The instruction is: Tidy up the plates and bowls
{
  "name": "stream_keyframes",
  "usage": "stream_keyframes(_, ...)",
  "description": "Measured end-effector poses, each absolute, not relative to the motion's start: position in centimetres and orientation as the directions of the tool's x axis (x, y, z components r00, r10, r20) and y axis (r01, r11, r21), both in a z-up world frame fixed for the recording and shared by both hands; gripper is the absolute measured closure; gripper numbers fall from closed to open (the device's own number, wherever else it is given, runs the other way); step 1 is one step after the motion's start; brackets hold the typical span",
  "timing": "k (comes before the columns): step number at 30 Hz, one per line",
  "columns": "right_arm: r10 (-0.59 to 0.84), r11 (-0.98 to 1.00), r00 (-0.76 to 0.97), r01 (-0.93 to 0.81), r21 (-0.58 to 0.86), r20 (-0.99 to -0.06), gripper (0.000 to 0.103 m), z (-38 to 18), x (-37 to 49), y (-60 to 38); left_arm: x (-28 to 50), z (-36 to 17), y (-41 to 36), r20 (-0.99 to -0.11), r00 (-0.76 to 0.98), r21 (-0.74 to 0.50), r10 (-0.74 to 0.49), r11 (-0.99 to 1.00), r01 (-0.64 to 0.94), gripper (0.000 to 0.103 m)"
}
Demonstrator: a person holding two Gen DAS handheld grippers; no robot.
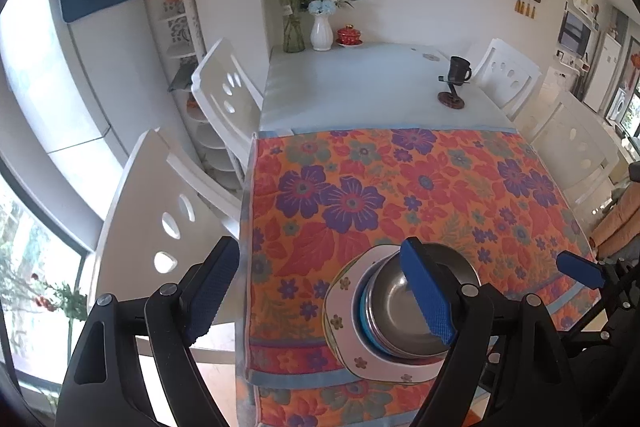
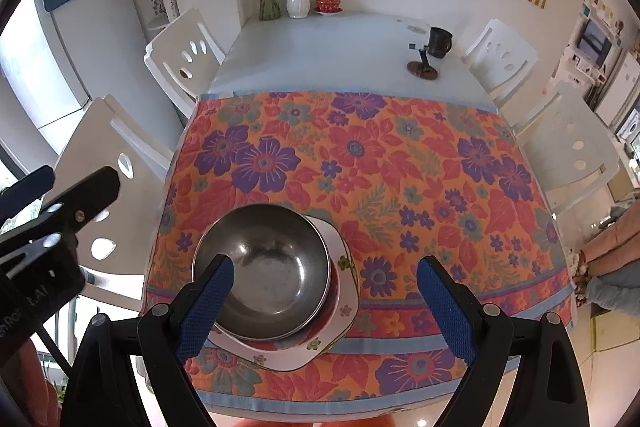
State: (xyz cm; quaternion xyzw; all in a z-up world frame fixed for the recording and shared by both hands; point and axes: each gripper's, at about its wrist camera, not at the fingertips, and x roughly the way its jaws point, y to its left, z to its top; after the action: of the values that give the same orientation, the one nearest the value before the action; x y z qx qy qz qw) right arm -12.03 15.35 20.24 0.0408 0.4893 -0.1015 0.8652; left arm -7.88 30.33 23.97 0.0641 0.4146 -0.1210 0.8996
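steel bowl (image 2: 266, 269) nested on flowered plate (image 2: 344, 283), at 6 o'clock on the quilted surface (image 2: 400, 167), just inside its near edge. open cloth from 12 to 3. left gripper (image 1: 324, 291) and right gripper (image 2: 326, 307) fingers spread wide, empty, hovering above.

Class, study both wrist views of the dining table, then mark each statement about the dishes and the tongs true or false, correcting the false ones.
1. The steel bowl sits stacked on the floral plate. True.
2. The left tongs are clamped on the bowl. False: they are open, one finger merely in front of it.
3. The right tongs are open and empty. True.
4. The dark mug stands on the floral cloth. False: it stands beyond it, on the bare far half of the table.
5. The white vase lies tipped over. False: it stands upright with flowers.
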Motion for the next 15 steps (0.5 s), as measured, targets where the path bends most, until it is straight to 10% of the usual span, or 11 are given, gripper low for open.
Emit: stream_keyframes(15,-0.091,0.993,0.493,0.115,-0.038,-0.865,0.012,20.0,-11.0,12.5,-6.8,23.5,29.0,-0.774,0.632,0.054,-0.036,0.991,0.122,0.021)
